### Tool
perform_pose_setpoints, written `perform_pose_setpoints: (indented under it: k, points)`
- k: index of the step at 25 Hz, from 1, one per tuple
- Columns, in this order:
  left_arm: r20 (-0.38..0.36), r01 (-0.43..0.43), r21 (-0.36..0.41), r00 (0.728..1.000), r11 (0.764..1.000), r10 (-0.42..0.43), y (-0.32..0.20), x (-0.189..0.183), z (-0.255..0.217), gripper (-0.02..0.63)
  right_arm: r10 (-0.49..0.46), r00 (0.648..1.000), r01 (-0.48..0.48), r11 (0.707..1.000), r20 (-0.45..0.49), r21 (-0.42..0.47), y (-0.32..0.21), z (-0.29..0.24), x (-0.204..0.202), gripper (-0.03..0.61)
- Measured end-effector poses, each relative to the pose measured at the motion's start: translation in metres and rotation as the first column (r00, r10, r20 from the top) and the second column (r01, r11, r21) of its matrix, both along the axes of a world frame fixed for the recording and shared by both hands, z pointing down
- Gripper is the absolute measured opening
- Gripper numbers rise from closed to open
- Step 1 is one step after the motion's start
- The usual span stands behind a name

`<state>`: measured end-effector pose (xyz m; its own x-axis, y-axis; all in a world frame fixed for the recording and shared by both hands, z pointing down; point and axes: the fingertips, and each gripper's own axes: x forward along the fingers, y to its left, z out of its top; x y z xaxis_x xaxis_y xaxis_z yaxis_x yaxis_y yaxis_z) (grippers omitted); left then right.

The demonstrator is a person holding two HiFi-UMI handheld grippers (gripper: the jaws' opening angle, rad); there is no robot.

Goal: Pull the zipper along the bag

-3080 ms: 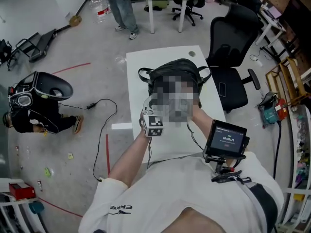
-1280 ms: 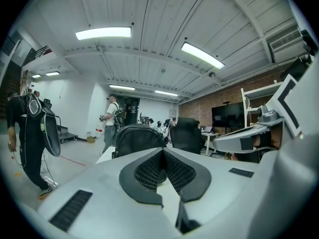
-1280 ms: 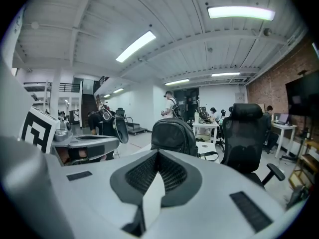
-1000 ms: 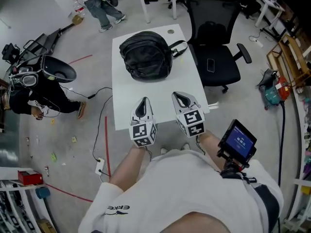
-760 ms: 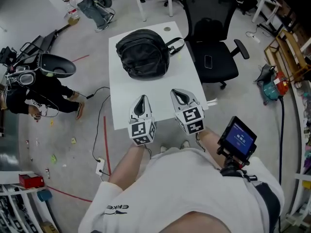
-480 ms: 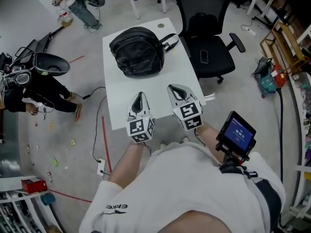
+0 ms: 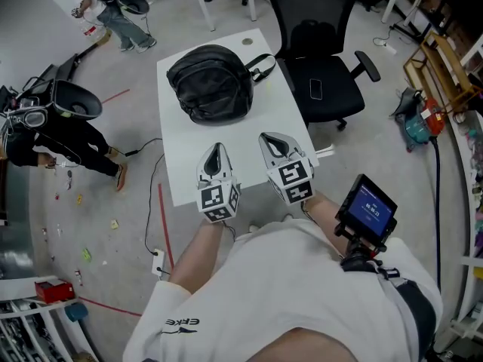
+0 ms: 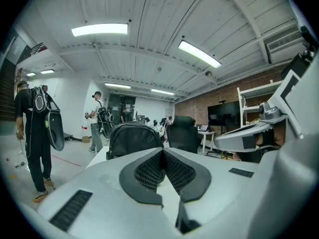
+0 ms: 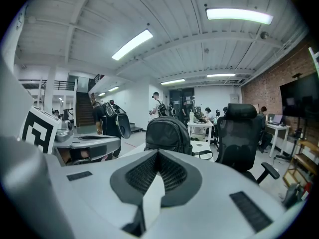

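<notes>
Bag (image 7: 210, 81) lies on the far half of the table (image 7: 189, 164). Its strap (image 7: 263, 65) trails toward the chair (image 7: 321, 59). The zipper is too small to make out in any view.

Left gripper (image 7: 217, 149) and right gripper (image 7: 269, 137) hang side by side over the table's near edge. Their tips point at the bag and are well apart from it. Neither touches it.

Left gripper view: the pads are pressed together at the tip with nothing between them. The bag stands beyond, roughly in line with the tip, and the right gripper shows at the frame's right.

Right gripper view: the pads also meet, again with nothing between. The bag is straight ahead, with the chair just to its right.

Compared with about three seconds back:
- Both grippers were then up against the bag's near side, mid-table.
- Now they are back at the near edge, and the bag lies alone.

Compared with one second back:
- The grippers keep the same side-by-side pose and spacing, both shut.
- The bag has not moved on the table.
- The whole scene sits slightly higher and further left in the head view, so more floor shows on the right.

Surroundings: a phone (image 7: 316, 89) lies on the chair seat. A small screen (image 7: 366, 210) is mounted at the person's right side. A person in dark gear (image 7: 45, 127) stands on the floor to the left of the table.
</notes>
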<state>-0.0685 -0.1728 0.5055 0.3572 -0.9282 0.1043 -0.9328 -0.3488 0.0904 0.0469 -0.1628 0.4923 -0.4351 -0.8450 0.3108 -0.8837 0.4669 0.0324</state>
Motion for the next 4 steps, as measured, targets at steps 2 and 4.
perform_pose_setpoints:
  k: [2, 4]
  points:
    - [0.002, 0.001, -0.002, 1.0, 1.0, -0.001, 0.0013, 0.0008, 0.0006, 0.003, -0.001, 1.0, 0.001, 1.0, 0.002, -0.003, 0.0014, 0.0011, 0.0007, 0.003]
    - [0.004, 0.002, -0.005, 1.0, 1.0, -0.002, 0.0027, 0.0013, 0.0013, 0.003, -0.002, 1.0, 0.002, 1.0, 0.003, -0.006, 0.0028, 0.002, 0.0013, 0.003]
